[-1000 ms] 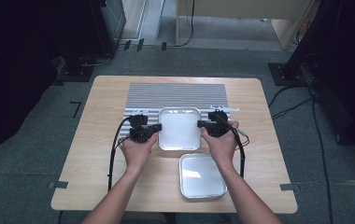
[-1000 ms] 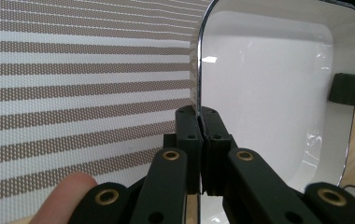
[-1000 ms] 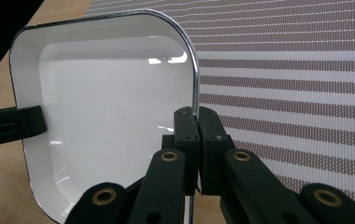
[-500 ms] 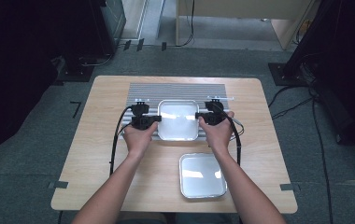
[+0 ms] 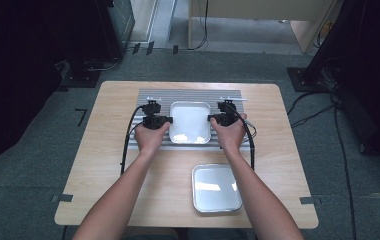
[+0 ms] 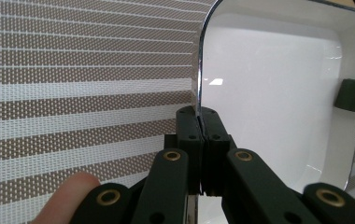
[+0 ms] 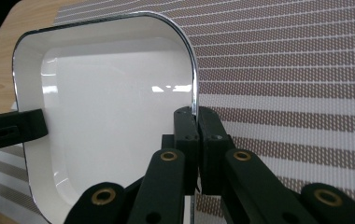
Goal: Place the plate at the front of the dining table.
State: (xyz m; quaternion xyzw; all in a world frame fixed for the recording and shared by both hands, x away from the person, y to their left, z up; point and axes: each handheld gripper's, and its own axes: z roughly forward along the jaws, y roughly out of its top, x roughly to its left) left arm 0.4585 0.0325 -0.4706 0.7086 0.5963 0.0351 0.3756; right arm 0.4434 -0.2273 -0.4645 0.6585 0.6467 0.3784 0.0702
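The white tray [image 5: 190, 122] in the high view has moved away from the person onto the striped mat [image 5: 153, 95], well clear of the lid [image 5: 216, 187], so the carry looks nearly done. In the left gripper view the left gripper [image 6: 199, 122] is clamped tight on the tray's rim. In the right gripper view the right gripper [image 7: 195, 122] pinches the opposite rim the same way.

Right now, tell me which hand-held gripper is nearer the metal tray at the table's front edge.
Right. The right hand-held gripper grips the white tray above the metal tray; the left hand-held gripper grips its far-left rim.
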